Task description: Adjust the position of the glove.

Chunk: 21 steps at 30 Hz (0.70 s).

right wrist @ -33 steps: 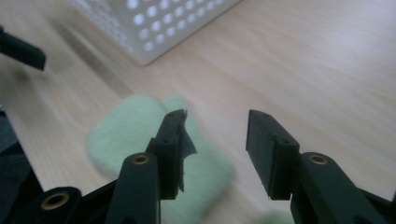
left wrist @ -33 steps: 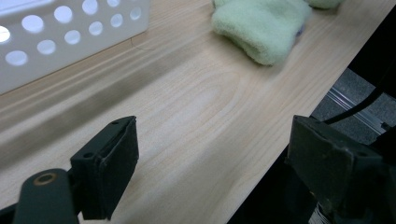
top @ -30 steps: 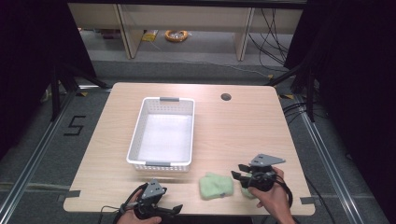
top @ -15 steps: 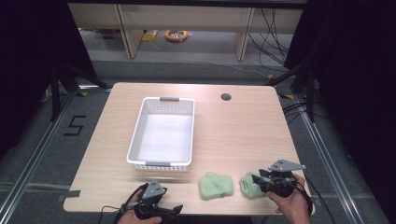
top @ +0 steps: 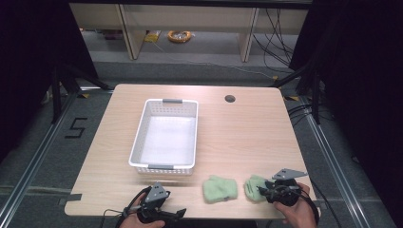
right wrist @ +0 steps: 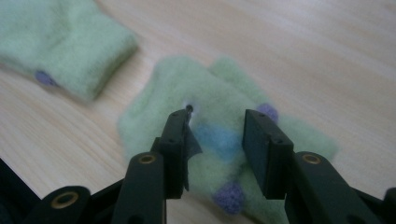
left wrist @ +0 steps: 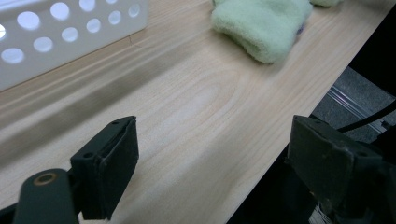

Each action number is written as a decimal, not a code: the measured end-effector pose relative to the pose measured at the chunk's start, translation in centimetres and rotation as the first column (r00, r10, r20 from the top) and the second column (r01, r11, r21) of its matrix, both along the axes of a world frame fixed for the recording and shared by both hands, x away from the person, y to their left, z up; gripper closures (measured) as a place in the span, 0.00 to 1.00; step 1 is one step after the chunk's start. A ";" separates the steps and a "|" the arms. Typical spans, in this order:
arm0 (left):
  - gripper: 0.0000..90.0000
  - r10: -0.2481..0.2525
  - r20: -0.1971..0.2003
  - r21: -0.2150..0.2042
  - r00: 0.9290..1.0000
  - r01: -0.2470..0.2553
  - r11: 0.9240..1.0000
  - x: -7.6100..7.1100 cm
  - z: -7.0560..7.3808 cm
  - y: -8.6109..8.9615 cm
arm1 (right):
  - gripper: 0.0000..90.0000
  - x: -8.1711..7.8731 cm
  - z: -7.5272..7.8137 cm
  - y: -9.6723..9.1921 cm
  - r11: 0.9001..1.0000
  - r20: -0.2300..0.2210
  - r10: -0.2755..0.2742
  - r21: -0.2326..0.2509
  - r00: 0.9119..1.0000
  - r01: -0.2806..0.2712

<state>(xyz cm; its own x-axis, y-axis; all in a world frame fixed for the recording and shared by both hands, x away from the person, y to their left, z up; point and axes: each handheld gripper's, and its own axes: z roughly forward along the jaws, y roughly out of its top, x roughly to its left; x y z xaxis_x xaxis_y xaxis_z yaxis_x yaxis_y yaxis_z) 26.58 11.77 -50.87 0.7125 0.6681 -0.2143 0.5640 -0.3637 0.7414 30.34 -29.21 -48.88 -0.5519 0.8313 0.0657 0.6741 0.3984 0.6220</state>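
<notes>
The right gripper (top: 262,192) was seen at the near right edge of the table (top: 247,128), lowered over a flat green sock (right wrist: 219,140) patterned with purple dots and a blue patch. Its jaws had just been closing, yet a gap was left between them; the sock lay beneath and between the pads, and whether cloth was actually pinched could not be told. In the high view this sock (top: 253,186) was partly covered by the gripper and the hand behind it.

The left gripper (top: 177,214) was held at the near edge of the table, its jaws spread wide with nothing between them, bare wood showing in the gap.

A second, folded green sock (top: 220,188) lay just to the left of the first, apart from it and between the two grippers. A white perforated basket (top: 142,137) stood farther back on the left half of the table, well apart from both socks.
</notes>
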 end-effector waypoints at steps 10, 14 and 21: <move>0.18 -0.011 0.010 0.020 1.000 0.010 1.000 0.0 0.0 -0.1 | 0.86 0.4 -0.3 -0.2 0.994 -0.027 0.098 -0.044 0.995 -0.099; 0.18 0.004 0.002 -0.009 1.000 -0.004 1.000 0.0 0.0 -0.2 | 0.95 0.5 -0.3 -0.7 0.998 -0.016 0.063 0.011 0.998 -0.063; 0.18 -0.007 0.003 -0.002 1.000 0.007 1.000 0.0 0.0 -0.2 | 0.97 0.0 0.8 -0.9 0.997 0.029 0.025 0.074 0.999 -0.027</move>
